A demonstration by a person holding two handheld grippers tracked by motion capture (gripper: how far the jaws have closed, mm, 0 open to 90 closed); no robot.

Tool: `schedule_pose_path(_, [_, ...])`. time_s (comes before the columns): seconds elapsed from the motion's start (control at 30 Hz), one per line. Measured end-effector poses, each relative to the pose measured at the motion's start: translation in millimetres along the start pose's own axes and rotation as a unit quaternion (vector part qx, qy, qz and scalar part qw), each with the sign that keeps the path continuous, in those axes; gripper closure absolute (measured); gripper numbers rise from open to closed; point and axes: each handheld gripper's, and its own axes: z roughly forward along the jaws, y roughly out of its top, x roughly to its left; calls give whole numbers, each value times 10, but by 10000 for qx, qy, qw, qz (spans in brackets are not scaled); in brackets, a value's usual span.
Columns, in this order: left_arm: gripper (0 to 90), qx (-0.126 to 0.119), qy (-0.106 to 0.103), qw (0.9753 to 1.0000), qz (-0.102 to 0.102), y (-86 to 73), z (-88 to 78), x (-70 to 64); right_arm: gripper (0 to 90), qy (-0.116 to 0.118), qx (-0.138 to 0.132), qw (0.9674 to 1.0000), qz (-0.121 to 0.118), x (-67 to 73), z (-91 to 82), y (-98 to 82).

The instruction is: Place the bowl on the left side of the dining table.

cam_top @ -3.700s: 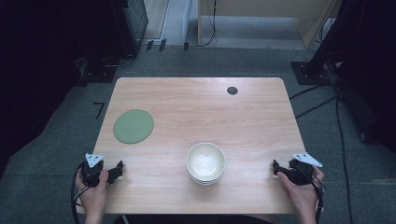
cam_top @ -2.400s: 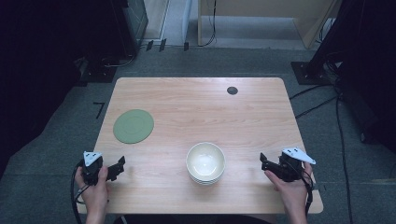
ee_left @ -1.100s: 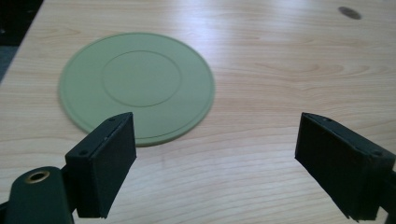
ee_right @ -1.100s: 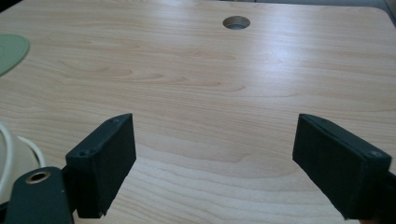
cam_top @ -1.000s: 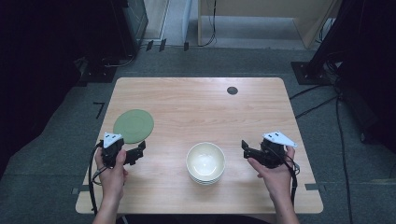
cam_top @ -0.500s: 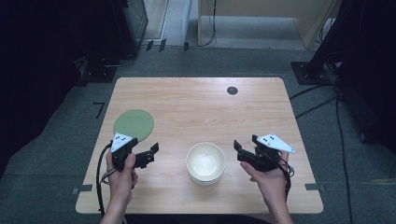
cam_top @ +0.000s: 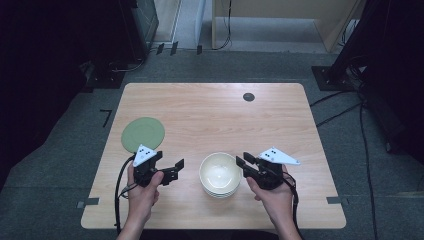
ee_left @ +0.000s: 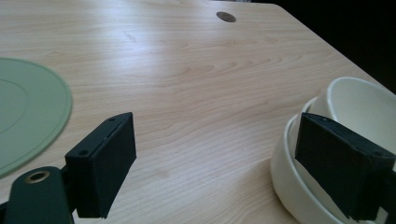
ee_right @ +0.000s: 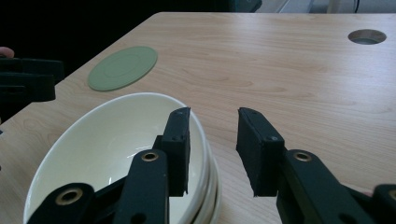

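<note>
Wood-grain table [cam_top: 210,105] on grey carpet, dark gear and cables round the edges. Nearest the person, both hands come in from the bottom of the high view w/ a gripper each. Left gripper [cam_top: 176,169] sits just left of the stack of cream bowls [cam_top: 220,174], jaws spread wide w/ nothing between them; in the left gripper view its right-hand jaw overlaps the stack's rim, can't tell if it touches, and bare table shows in the gap. Right gripper [cam_top: 242,163] is at the stack's right side; its jaws have just been closing and now stand part closed. In the right gripper view one jaw looks to be inside the top bowl's rim and the other outside over the table, so the rim lies about between them, but a clear gap shows between the pads and a pinch isn't visible. Stack is in the near-middle of the table, between the two grippers. Farther off on the left, green plate [cam_top: 143,134] lies flat near the table's left edge, just beyond the left gripper. Farthest, small dark round hole [cam_top: 248,96] near the far edge, well apart from the bowls.
</note>
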Motion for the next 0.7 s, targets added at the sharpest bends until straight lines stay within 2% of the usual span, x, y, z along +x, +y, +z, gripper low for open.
schedule_pose_path(0.23, [124,53,-177,9998,81,-6,37,-127,669,-21,221,9998,-23,71,110,-47])
schedule_pose_path(0.27, [124,62,-213,9997,77,-7,42,-147,668,-88,306,9995,-42,90,143,-67])
schedule_pose_path(0.33, [124,87,-265,9996,107,-8,49,-173,652,2,330,9994,-62,91,158,-86])
schedule_pose_path(0.37, [126,89,-259,9995,126,-9,54,-180,672,34,321,9995,-54,94,164,-96])
schedule_pose_path(0.4, [129,97,-252,9995,131,-10,56,-184,713,-35,330,9994,-94,104,172,-105])
schedule_pose_path(0.63, [150,127,-394,9990,172,-10,61,-219,812,-317,389,9986,-193,114,212,-145])
schedule_pose_path(0.7, [150,133,-392,9990,177,-12,68,-236,854,-407,238,9984,-319,133,206,-158])
